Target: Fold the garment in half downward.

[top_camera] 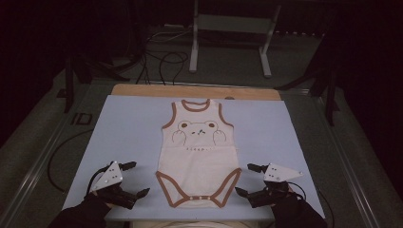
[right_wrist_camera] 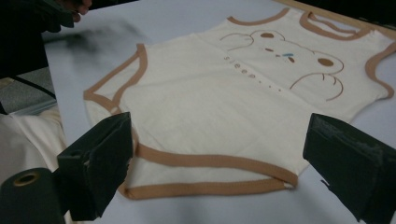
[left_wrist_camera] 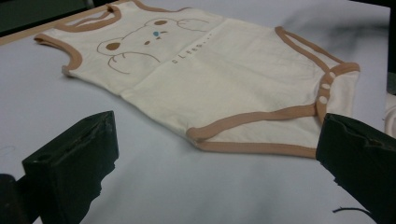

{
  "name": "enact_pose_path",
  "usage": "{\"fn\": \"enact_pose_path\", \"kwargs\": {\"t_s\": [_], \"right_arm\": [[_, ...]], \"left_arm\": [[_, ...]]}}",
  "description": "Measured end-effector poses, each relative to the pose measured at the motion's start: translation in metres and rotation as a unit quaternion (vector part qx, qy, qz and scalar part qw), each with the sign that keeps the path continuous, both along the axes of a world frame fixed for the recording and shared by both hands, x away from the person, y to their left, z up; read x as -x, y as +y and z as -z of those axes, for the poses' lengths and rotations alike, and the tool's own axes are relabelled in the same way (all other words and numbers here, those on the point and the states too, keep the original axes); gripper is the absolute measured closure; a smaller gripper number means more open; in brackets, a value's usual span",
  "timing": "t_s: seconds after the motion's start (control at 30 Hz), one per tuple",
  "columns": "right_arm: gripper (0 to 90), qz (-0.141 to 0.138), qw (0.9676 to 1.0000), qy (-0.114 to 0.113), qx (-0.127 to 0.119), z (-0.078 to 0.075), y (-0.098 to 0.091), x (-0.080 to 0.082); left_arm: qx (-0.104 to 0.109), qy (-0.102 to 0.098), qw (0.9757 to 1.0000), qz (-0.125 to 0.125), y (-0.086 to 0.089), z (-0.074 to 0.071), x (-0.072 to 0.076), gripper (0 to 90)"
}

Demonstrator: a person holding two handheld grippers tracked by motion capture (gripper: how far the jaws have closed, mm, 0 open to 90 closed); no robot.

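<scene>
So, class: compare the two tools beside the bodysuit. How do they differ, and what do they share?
The left tool sits left of the bodysuit; the right tool sits on its right. The left tool points right toward the cloth; the right tool points left toward it. Shared: both have black jaws spread open, hold nothing, carry a grey plate, and sit level with the leg openings.

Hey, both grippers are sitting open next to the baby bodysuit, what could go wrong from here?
1. The bodysuit lies close to the table's near edge; dragging it might pull it off.
2. The left gripper and right gripper flank its leg openings; uneven pinches could wrinkle the thin fabric.
</scene>
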State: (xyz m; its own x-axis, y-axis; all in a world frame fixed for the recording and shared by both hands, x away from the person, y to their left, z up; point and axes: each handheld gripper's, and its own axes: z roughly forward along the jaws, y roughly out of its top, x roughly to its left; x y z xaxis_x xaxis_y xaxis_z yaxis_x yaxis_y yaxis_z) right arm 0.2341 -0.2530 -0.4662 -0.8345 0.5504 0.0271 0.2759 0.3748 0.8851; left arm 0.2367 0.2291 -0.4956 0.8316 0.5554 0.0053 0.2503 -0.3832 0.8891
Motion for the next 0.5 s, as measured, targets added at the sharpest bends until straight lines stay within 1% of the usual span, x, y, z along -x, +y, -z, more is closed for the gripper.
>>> {"fn": "enact_pose_path", "kwargs": {"t_s": [0.03, 0.1, 0.13, 0.17, 0.23, 0.27, 0.3, 0.33, 0.37, 0.4, 0.43, 0.5], "right_arm": [[8.5, 0.001, 1.0, -0.002, 0.004, -0.006, 0.001, 0.0], [8.5, 0.002, 0.9999, -0.009, 0.006, -0.011, 0.001, -0.001], [8.5, 0.005, 0.9999, -0.01, 0.004, -0.013, 0.001, -0.002], [8.5, 0.005, 0.9999, -0.01, 0.004, -0.013, 0.001, -0.002], [8.5, 0.008, 0.9998, -0.014, 0.006, -0.019, 0.001, -0.004], [8.5, 0.01, 0.9996, -0.025, 0.012, -0.024, 0.001, -0.007], [8.5, 0.01, 0.9996, -0.025, 0.012, -0.024, 0.001, -0.007], [8.5, 0.016, 0.9993, -0.03, 0.011, -0.03, 0.001, -0.01], [8.5, 0.016, 0.9993, -0.03, 0.011, -0.03, 0.001, -0.01], [8.5, 0.022, 0.9992, -0.032, 0.009, -0.036, 0.001, -0.014], [8.5, 0.022, 0.9992, -0.032, 0.009, -0.036, 0.001, -0.014], [8.6, 0.027, 0.9988, -0.038, 0.012, -0.043, 0.001, -0.019]], "left_arm": [[0.004, 0.0, 1.0, 0.005, -0.002, -0.008, -0.001, 0.2], [0.005, 0.0, 1.0, 0.008, -0.003, -0.011, -0.002, 0.2], [0.001, -0.001, 0.9999, 0.013, -0.004, -0.017, -0.004, 0.2], [0.001, -0.001, 0.9999, 0.013, -0.004, -0.017, -0.004, 0.2], [-0.003, -0.005, 0.9999, 0.016, -0.006, -0.023, -0.007, 0.2], [-0.006, -0.007, 0.9998, 0.016, -0.006, -0.026, -0.008, 0.2], [0.0, -0.006, 0.9998, 0.018, -0.006, -0.029, -0.01, 0.2], [0.002, -0.002, 0.9998, 0.02, -0.007, -0.035, -0.014, 0.2], [0.002, -0.002, 0.9998, 0.02, -0.007, -0.035, -0.014, 0.2], [-0.003, -0.003, 0.9998, 0.022, -0.008, -0.038, -0.015, 0.2], [-0.007, -0.005, 0.9996, 0.025, -0.008, -0.04, -0.017, 0.2], [-0.01, -0.007, 0.9995, 0.03, -0.01, -0.044, -0.019, 0.2]]}}
